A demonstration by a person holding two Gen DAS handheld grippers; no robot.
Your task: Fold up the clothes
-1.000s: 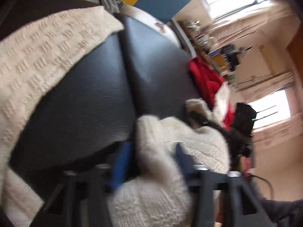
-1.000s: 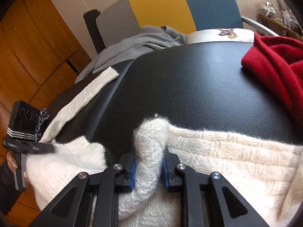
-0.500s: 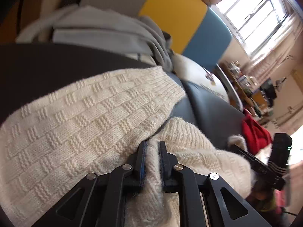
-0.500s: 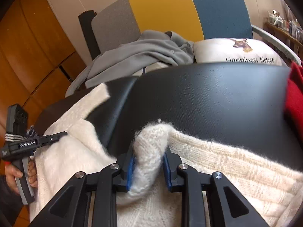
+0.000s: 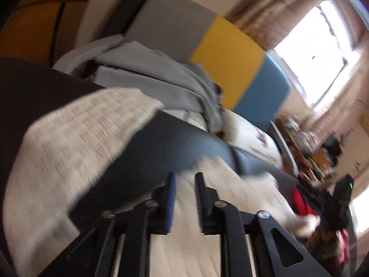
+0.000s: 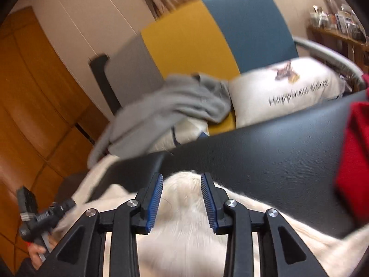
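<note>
A cream knit sweater point(image 5: 207, 242) lies on the black padded surface point(image 5: 175, 143), its basket-weave sleeve point(image 5: 76, 143) spread to the left. My left gripper point(image 5: 184, 177) has its jaws narrowly apart with sweater cloth filling the gap, blurred by motion. In the right wrist view the sweater point(image 6: 184, 242) lies under my right gripper point(image 6: 182, 177), whose jaws stand wide apart above the fold's rounded edge and grip nothing. A hand holds the left gripper point(image 6: 72, 202) at the sweater's left edge.
A red garment point(image 6: 352, 161) lies on the black surface point(image 6: 265, 157) to the right. Behind stands a grey, yellow and blue chair point(image 6: 196, 39) carrying a grey garment point(image 6: 175, 106) and a white printed pillow point(image 6: 288, 92). Wooden panelling is at left.
My right gripper has opened and let go of the sweater fold. Both cameras have tilted up toward the chair. The left jaws' gap looks unchanged.
</note>
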